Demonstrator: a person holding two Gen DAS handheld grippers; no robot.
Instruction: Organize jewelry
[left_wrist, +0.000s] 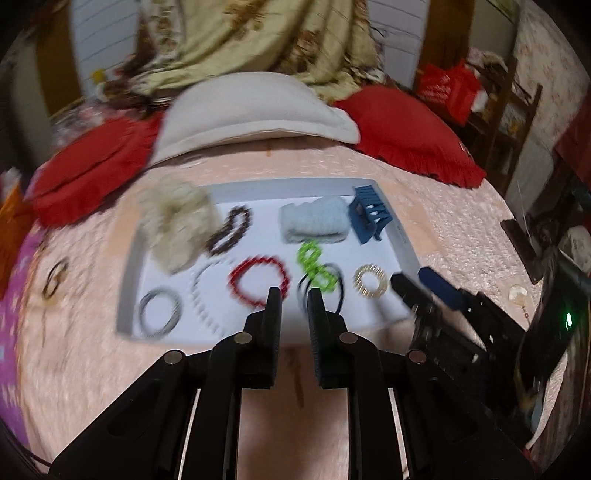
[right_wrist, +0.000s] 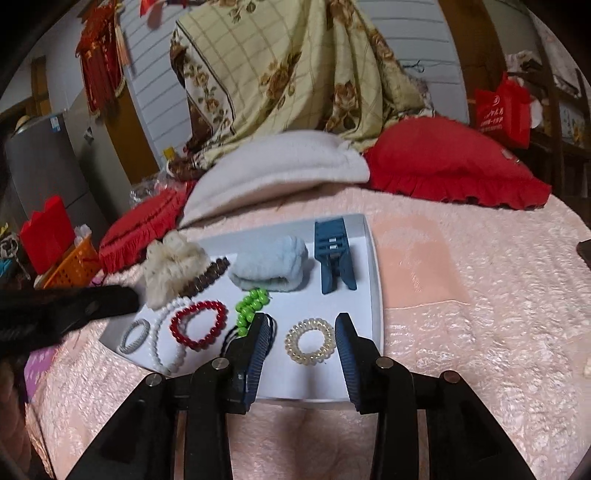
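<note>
**Coil hair tie lined up for a pick from the tray**

The jewelry lies spread on a white tray (right_wrist: 375, 258) set on a pink bed (right_wrist: 461, 314). The step in hand is judged to be a pick of the clear coil hair tie (right_wrist: 309, 341), which lies near the tray's front right corner. The right hand-held gripper (right_wrist: 301, 345) hovers over it with fingers spread wide, one on each side of the ring; nothing is held. The left hand-held gripper (left_wrist: 293, 301) is held over the tray's front edge, fingers a little apart and empty, pointing between the red bead bracelet (left_wrist: 258, 280) and the black hair bands (left_wrist: 321, 291).

To do it well, the right fingers are best lowered evenly until the ring sits between the pads, then closed gently, since the coil is judged springy and may pop out. The black bands just left of the coil should be kept clear of the left finger. The green bead string (right_wrist: 251, 306) lies across those bands and could be dragged along.

White print shows on a red bag (right_wrist: 498, 110) behind the bed, too small to be read. No other legible writing is seen.
</note>
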